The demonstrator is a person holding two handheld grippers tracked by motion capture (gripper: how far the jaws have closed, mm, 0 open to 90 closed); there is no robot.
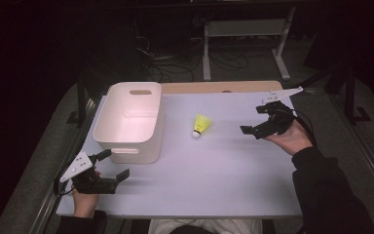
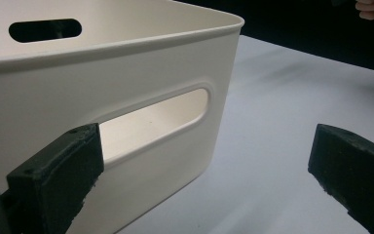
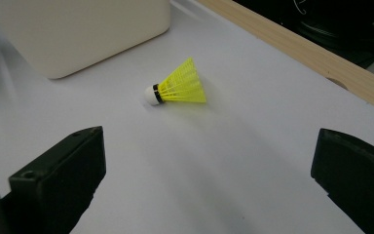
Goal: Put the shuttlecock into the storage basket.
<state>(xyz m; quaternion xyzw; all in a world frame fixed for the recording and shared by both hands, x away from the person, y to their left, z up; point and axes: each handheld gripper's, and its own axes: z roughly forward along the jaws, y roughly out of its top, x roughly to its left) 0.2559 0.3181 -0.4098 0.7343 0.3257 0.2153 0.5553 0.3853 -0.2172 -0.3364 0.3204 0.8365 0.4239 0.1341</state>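
Note:
A yellow shuttlecock (image 1: 201, 125) with a white cork tip lies on its side in the middle of the white table (image 1: 214, 170); the right gripper view has the shuttlecock (image 3: 177, 86) ahead of the jaws. To its left stands a white plastic bin (image 1: 130, 120) with handle slots, empty as far as I can see. My right gripper (image 1: 255, 120) hovers open to the right of the shuttlecock, apart from it. My left gripper (image 1: 114, 165) is open at the front left, just before the bin's near wall (image 2: 107, 107), holding nothing.
A wooden strip (image 1: 219, 87) runs along the table's far edge. Beyond it, on the dark floor, are cables and a white metal stand (image 1: 246, 34). Open table surface lies between the two grippers and in front of the shuttlecock.

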